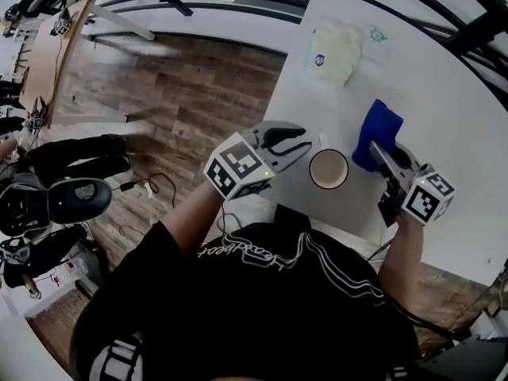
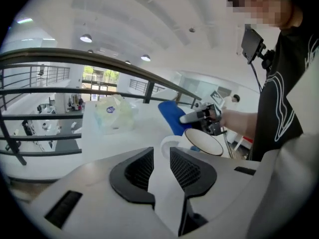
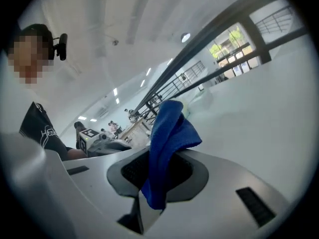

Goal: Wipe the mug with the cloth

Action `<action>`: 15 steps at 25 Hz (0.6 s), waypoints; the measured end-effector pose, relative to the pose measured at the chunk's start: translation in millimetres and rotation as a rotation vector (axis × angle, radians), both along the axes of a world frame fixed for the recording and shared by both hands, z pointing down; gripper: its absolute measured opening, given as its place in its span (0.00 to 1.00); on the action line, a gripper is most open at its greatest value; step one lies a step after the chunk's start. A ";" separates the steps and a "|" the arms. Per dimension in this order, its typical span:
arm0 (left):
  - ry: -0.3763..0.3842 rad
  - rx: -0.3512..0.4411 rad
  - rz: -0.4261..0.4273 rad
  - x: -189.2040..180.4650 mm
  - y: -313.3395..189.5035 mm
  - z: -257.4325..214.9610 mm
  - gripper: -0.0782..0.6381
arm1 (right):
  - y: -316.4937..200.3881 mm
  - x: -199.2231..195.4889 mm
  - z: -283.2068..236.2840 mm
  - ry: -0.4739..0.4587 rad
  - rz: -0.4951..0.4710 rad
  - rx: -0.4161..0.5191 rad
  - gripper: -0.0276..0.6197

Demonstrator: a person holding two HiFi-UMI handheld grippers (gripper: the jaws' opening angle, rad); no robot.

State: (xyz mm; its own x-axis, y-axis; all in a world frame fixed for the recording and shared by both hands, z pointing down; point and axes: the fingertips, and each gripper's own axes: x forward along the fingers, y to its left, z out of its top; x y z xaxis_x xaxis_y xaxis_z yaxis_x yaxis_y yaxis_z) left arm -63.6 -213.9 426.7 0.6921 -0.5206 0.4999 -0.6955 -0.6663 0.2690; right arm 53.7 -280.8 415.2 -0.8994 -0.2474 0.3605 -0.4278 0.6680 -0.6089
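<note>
Left tongs (image 1: 305,143) released: the jaws stand apart with a narrow gap and nothing is pinched between them. In the left gripper view (image 2: 161,154) the white mug (image 2: 204,141) sits just past the jaw tips, its handle facing the gap. The handle looks close to the tips, maybe touching, hard to tell at this angle.

Mug (image 1: 328,169) stands upright on the white counter (image 1: 444,101), near the front edge, between the two tongs, mouth up, inside looks tan.

Right tongs (image 1: 379,153) clenched on the blue cloth (image 1: 377,132). In the right gripper view (image 3: 159,169) the cloth (image 3: 169,133) is clamped between the jaws, bunched, sticking out past the tips, with a tail hanging back. In the head view the cloth is just right of the mug and near its rim.

A plastic bag (image 1: 337,50) with pale contents lies at the far end of the counter, well apart from the mug. Wood floor (image 1: 198,94) left of the counter.
</note>
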 end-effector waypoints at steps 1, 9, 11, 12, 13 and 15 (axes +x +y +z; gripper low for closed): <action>0.005 0.012 -0.026 -6.8 4.5 -2.9 0.24 | 1.5 3.4 -7.2 0.001 0.030 0.046 0.14; 0.145 0.141 -0.118 25.4 115.5 -50.8 0.17 | 135.5 49.4 -57.6 -0.068 0.087 0.337 0.14; 0.153 0.179 -0.102 51.2 159.4 -45.3 0.13 | 191.6 64.5 -39.7 -0.109 0.080 0.365 0.14; 0.142 0.196 -0.096 63.8 180.6 -35.6 0.12 | 218.6 72.7 -23.5 -0.136 0.080 0.379 0.14; 0.124 0.211 -0.095 74.4 200.7 -25.1 0.12 | 244.3 79.9 -8.0 -0.164 0.082 0.392 0.14; 0.088 0.245 -0.094 88.8 241.9 -12.9 0.12 | 294.7 88.6 11.0 -0.214 0.081 0.407 0.14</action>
